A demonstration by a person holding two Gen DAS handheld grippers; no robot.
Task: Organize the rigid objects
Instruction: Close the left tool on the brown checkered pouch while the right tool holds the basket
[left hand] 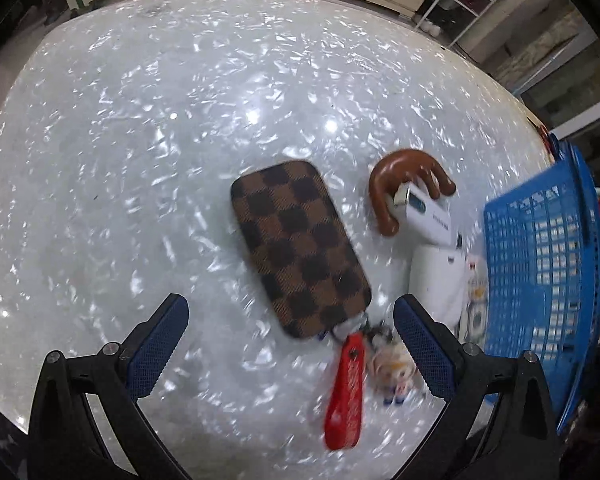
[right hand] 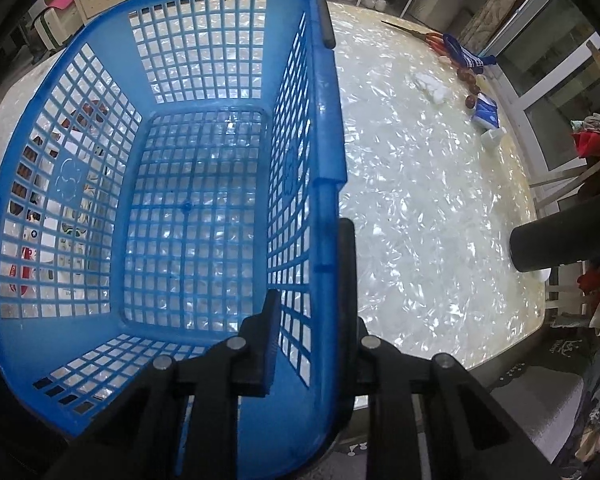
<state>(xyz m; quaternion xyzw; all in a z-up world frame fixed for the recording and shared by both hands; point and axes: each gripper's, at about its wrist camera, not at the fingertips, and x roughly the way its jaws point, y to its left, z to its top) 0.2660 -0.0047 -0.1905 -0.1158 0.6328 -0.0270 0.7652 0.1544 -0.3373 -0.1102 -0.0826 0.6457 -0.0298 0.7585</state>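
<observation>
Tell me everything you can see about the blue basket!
The blue basket is a rectangular plastic tub with grid holes in its walls and floor and a solid, smooth rim. It stands upright on the shiny white table, and it looks empty inside. The right hand-held gripper pinches its right wall, one finger inside and one outside. Through the left wall you can glimpse other things lying outside on the table.

No legible text; print on white device (left hand: pixel 436 216) blurred.
</observation>
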